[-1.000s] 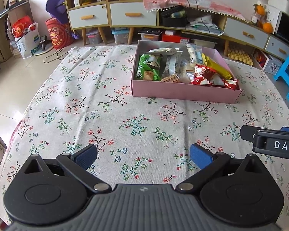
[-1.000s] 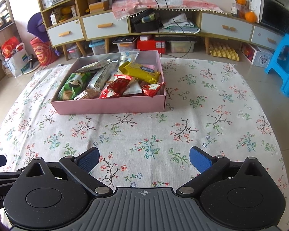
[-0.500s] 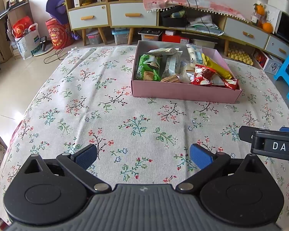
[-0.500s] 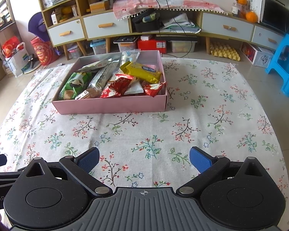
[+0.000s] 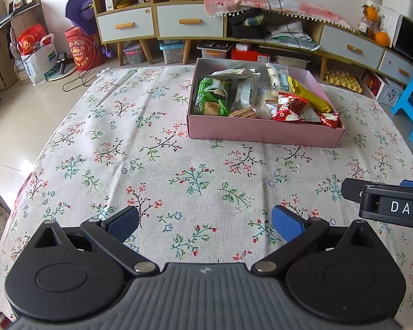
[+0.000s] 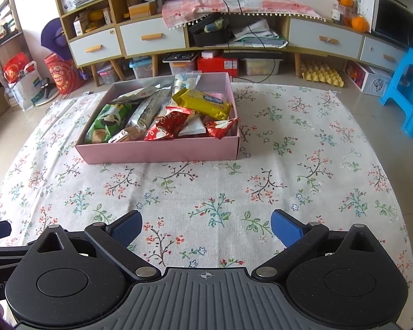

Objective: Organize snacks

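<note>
A pink box [image 5: 261, 132] [image 6: 162, 151] full of snack packets stands on the far half of the flowered tablecloth. Inside lie a green biscuit pack [image 5: 210, 97] [image 6: 107, 122], red wrappers [image 5: 289, 106] [image 6: 168, 125], a yellow pack [image 5: 308, 96] [image 6: 203, 103] and silver packets [image 6: 148, 108]. My left gripper [image 5: 203, 224] hovers open over the near cloth, well short of the box, with nothing between its blue pads. My right gripper [image 6: 206, 227] is open too and holds nothing. The right gripper's side [image 5: 385, 203] shows at the right edge of the left wrist view.
The floral tablecloth [image 5: 151, 165] [image 6: 289, 165] covers the table. Beyond it stand low cabinets with drawers [image 6: 151, 38], storage bins on the floor, red bags [image 5: 79, 48] at the left and a blue stool [image 6: 407, 88] at the right.
Almost nothing has moved. The right gripper has crept slightly toward the box; the left one holds its place. Both stay open.
</note>
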